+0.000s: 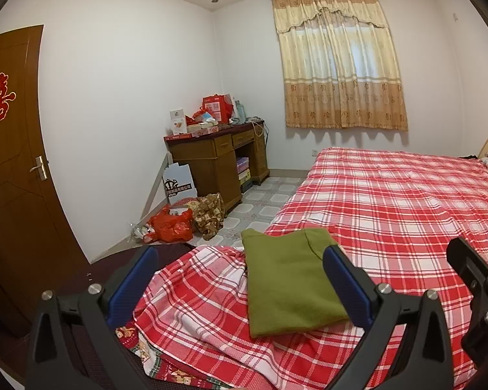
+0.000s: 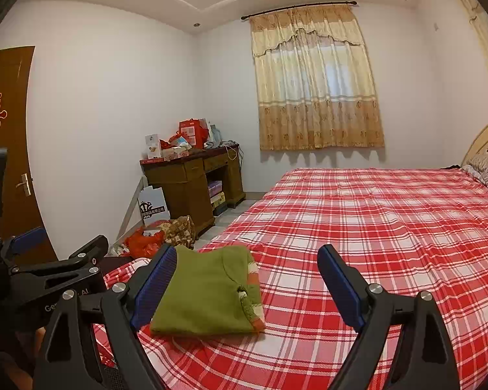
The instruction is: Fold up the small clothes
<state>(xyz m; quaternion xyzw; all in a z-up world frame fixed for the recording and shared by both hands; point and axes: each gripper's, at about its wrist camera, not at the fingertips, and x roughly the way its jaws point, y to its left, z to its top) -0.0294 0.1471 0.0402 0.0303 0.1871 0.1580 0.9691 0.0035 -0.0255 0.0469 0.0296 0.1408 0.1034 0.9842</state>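
Blue-padded fingers frame both views: our left gripper [image 1: 240,287] and right gripper [image 2: 244,284] each stand wide apart with nothing between the pads. Just ahead of them lies the green garment [image 1: 289,279], already folded into a flat rectangle, resting on the near corner of the bed [image 1: 390,195] under its red plaid sheet. An orange-and-cream striped trim shows along its right edge in the right wrist view.

We judge the fold nearly or fully done, so the risks come from any further handling. A pad brushing the top layer could drag it open. Pinching the plaid sheet along with the garment would rumple both. The garment sits near the bed's corner, where the sheet is already bunched, so a sideways nudge could send it sliding toward the floor.

Our count: one green garment, two grippers, one bed, one wooden desk [image 2: 192,182] piled with boxes, one curtained window [image 1: 338,65], one brown door [image 1: 13,169], and one red plastic bag [image 1: 172,224] on the floor beside a patterned cloth bundle.
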